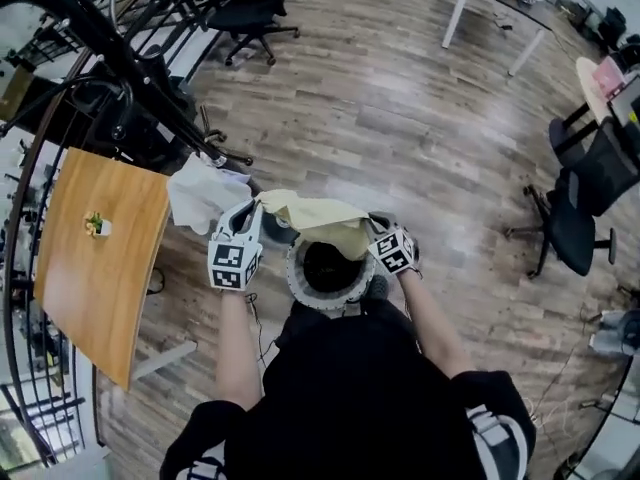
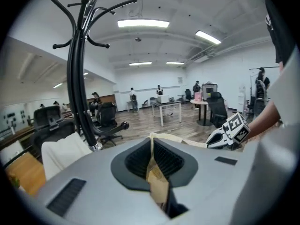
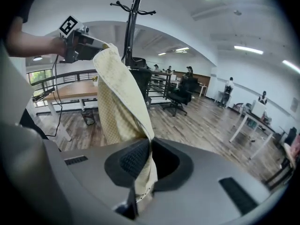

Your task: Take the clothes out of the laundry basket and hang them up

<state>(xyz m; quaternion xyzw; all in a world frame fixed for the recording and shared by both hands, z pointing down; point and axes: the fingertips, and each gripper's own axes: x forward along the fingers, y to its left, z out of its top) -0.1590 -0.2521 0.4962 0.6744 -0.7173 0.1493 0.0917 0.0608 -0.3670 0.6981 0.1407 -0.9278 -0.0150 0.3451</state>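
Standing left of the person, the coat rack (image 1: 130, 63) carries one white cloth (image 1: 200, 193). The laundry basket (image 1: 296, 280) sits on the floor at the person's feet, with the yellow cloth (image 1: 320, 218) stretched just above it. The step in hand appears to be carrying this cloth to a free prong: hold it taut, clear the basket rim, then drape its middle over the prong. Left gripper (image 1: 257, 203) and right gripper (image 1: 373, 225): fingers (image 2: 136, 161) pressed together, each pair pinching one edge of the yellow cloth.
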